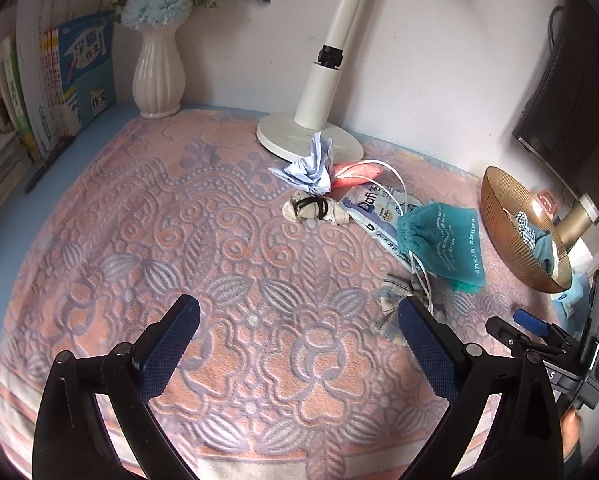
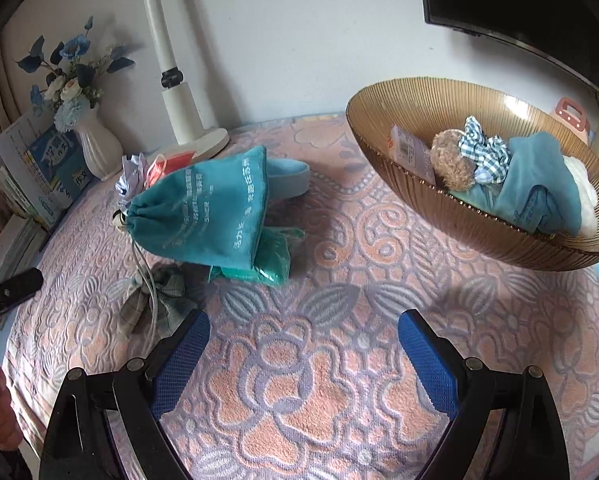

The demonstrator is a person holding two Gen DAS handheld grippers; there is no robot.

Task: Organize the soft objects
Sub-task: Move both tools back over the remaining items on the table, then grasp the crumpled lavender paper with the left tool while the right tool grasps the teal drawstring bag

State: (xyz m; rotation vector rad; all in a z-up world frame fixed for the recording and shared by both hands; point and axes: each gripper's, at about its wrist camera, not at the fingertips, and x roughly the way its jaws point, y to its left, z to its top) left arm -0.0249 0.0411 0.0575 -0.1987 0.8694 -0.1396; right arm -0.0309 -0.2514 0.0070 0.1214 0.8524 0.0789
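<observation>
On the pink patterned towel lies a teal drawstring bag on top of a green packet. A plaid bow sits in front of it under the bag's cords. My left gripper hovers open and holds nothing, its right finger just beside the bow. My right gripper is open too, over bare towel between the bag and the amber ribbed bowl. The bowl holds a brown plush, a checked scrunchie and teal cloth.
Behind the bag lie crumpled blue paper, a beige bundle with a black hair tie, a pink item and a printed packet. A white lamp base, a vase and books line the wall.
</observation>
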